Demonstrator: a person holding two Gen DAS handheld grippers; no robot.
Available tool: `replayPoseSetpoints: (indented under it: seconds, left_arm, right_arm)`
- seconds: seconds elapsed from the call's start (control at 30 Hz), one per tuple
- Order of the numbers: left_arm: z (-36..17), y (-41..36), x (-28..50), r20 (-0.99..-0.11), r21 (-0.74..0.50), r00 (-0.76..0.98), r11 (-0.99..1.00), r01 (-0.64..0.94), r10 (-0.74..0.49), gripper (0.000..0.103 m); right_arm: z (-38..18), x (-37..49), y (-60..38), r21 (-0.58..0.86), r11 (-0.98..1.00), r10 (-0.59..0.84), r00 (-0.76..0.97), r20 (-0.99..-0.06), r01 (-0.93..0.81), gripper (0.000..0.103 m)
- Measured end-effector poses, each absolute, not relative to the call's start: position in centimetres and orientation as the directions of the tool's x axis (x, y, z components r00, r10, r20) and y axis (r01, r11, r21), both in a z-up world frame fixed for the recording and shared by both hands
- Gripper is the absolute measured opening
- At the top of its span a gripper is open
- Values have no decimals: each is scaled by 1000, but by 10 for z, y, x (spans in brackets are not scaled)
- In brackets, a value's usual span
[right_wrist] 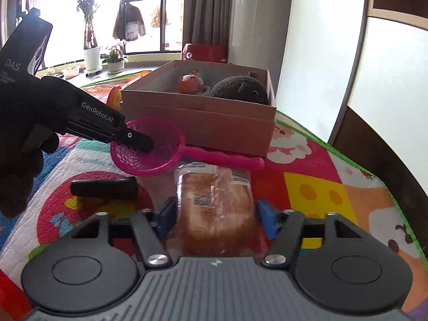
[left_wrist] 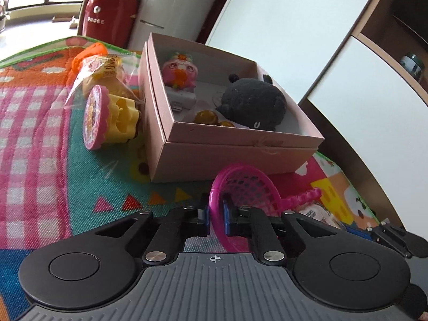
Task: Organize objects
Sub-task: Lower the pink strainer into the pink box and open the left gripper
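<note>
Pink plastic fills my left wrist view: the left gripper (left_wrist: 215, 220) is clenched on the rim of the toy sieve (left_wrist: 244, 187), pads pinching it edge-on. I judge that hold suits lifting it into the cardboard box (left_wrist: 235, 144) at twelve o'clock, where a black plush (left_wrist: 254, 101) and a pink figure (left_wrist: 179, 72) already sit. At ten o'clock a yellow toy cup (left_wrist: 112, 117) lies on its side against the box, not yet sorted.

In the right wrist view, the sieve handle (right_wrist: 227, 159) trails along the box front. My right gripper (right_wrist: 215, 219) stands partly open around the wrapped bread (right_wrist: 214, 214); the blue pads flank it with a gap each side, so nothing is grasped yet. A black cylinder (right_wrist: 104, 187) lies on the play mat (right_wrist: 321, 192) at ten o'clock.
</note>
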State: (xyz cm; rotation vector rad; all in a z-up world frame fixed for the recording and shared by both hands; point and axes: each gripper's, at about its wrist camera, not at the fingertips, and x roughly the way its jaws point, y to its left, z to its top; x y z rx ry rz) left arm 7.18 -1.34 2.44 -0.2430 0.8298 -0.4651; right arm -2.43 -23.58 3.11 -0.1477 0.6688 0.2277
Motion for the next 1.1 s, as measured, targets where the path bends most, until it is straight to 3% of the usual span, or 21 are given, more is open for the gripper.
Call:
replayPoseSetpoints:
  seconds: [0.2, 0.47, 0.6, 0.73, 1.1]
  left_arm:
    - [62, -4, 39, -575, -271, 670, 882, 386, -470, 11]
    - [139, 6, 67, -397, -336, 805, 886, 320, -441, 10]
    - [146, 3, 103, -330, -416, 865, 880, 227, -379, 14]
    - [124, -7, 136, -404, -453, 821, 868, 203, -403, 19]
    - [94, 3, 130, -478, -334, 797, 915, 225, -370, 21]
  right_arm:
    - [46, -42, -240, -68, 959, 180, 774, -607, -277, 56]
    - [59, -49, -247, -40, 964, 194, 795, -575, -264, 56]
    - [59, -49, -247, -29, 962, 208, 795, -569, -272, 56]
    - [60, -47, -249, -12, 964, 212, 797, -566, -265, 56]
    - [60, -38, -244, -25, 968, 188, 792, -581, -248, 56]
